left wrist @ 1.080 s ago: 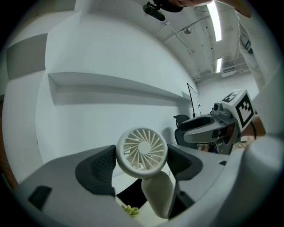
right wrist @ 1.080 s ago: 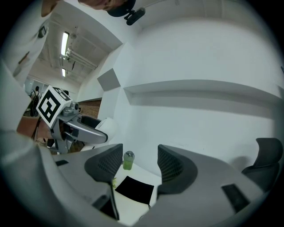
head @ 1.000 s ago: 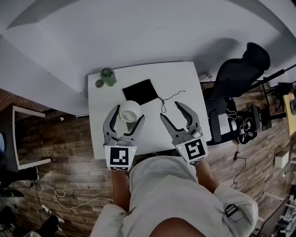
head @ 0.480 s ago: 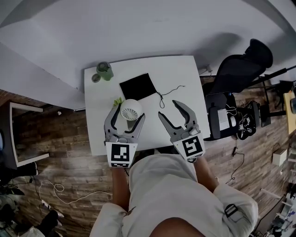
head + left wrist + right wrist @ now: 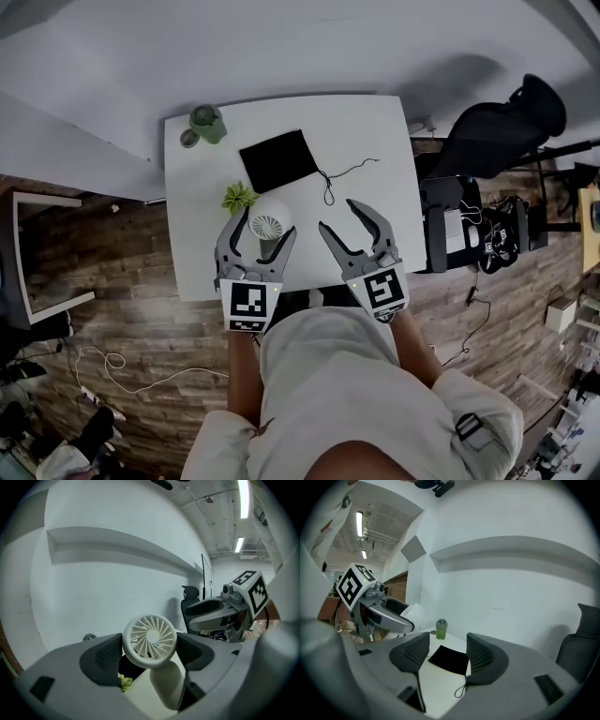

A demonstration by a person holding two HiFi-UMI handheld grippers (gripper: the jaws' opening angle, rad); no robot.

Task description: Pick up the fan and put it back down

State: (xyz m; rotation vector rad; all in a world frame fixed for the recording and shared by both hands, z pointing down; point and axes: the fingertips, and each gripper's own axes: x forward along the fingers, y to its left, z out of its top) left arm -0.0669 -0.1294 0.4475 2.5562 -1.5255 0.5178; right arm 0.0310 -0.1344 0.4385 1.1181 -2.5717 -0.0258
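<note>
Your left tongs (image 5: 260, 227) pinch the fan (image 5: 270, 221) by its round head, spread wide, over the bench (image 5: 375, 141) beside the plant (image 5: 238, 197). Right tongs (image 5: 339, 214) gape empty. The curved rim could swivel in your grip, so the base may land crooked and topple.

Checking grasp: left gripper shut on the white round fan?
Shut. The left gripper has both dark pads pressed against the white round fan.

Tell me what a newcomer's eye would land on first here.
The white fan, round grille showing, sits clamped between the left gripper's pads at the white table's near-left part. Beside it the right gripper hangs open and empty. A black pouch lies behind.
</note>
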